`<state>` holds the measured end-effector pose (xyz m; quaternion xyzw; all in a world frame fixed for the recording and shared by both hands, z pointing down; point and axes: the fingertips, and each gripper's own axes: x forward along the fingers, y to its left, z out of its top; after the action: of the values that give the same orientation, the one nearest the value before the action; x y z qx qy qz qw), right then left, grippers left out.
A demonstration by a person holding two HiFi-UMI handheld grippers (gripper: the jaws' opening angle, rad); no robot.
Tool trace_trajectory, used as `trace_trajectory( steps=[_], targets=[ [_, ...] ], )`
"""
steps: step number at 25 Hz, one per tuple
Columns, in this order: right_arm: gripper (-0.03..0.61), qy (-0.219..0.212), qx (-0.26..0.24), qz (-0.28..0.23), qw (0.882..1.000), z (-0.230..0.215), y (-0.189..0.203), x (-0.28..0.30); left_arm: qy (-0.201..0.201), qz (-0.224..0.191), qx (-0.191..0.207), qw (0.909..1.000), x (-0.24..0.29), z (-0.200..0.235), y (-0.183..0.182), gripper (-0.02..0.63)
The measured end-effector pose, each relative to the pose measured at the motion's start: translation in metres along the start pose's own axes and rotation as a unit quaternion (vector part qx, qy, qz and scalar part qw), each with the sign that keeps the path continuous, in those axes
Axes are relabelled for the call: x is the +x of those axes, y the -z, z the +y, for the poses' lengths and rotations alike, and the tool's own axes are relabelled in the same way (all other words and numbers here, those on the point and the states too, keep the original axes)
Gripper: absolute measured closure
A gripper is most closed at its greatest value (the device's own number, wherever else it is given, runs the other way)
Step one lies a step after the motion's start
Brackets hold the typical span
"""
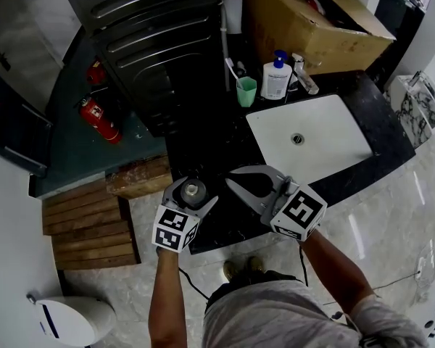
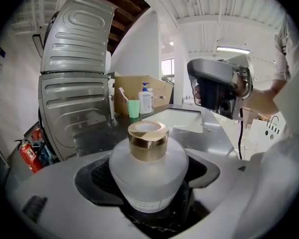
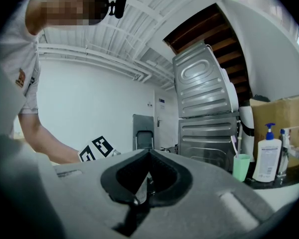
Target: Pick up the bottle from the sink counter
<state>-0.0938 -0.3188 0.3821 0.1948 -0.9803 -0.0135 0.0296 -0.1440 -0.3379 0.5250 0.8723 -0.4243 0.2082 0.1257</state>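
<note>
A frosted round bottle (image 1: 194,190) with a gold cap stands between the jaws of my left gripper (image 1: 196,196) at the near edge of the black sink counter (image 1: 217,140). In the left gripper view the bottle (image 2: 148,176) fills the padded hollow of the left gripper (image 2: 149,183), with both pads against its sides; its base is hidden. My right gripper (image 1: 232,181) hovers just to the right of the bottle, apart from it. In the right gripper view the right gripper (image 3: 149,153) is shut with nothing held.
A white sink basin (image 1: 308,140) lies to the right. Behind it stand a pump soap bottle (image 1: 277,77), a green cup with a toothbrush (image 1: 246,91), a faucet (image 1: 303,75) and a cardboard box (image 1: 312,20). A ribbed metal appliance (image 1: 159,49) and red fire extinguishers (image 1: 100,118) are at left.
</note>
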Motion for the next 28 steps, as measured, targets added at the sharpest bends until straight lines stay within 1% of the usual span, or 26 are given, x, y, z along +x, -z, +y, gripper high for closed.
trace_trajectory(
  steps=[2,8,12,18,28],
  targets=[
    [0.577,0.002,0.001,0.000,1.000,-0.001,0.001,-0.001,-0.003,-0.002,-0.004,1.0000,-0.001,0.002,0.000,0.278],
    [0.577,0.007,0.002,0.004,1.000,-0.004,0.005,-0.005,-0.006,-0.002,-0.004,1.0000,0.000,0.002,0.001,0.282],
    [0.577,0.007,0.003,0.006,1.000,-0.005,0.007,-0.006,-0.015,-0.003,-0.006,0.9999,0.000,0.003,0.001,0.284],
    [0.577,0.009,0.006,0.009,1.000,-0.004,0.010,-0.007,-0.022,0.001,0.003,0.9997,-0.004,0.001,0.000,0.284],
    [0.577,0.014,0.008,0.003,1.000,-0.001,0.006,-0.012,-0.032,-0.032,0.006,0.9990,-0.025,-0.012,-0.030,0.284]
  ],
)
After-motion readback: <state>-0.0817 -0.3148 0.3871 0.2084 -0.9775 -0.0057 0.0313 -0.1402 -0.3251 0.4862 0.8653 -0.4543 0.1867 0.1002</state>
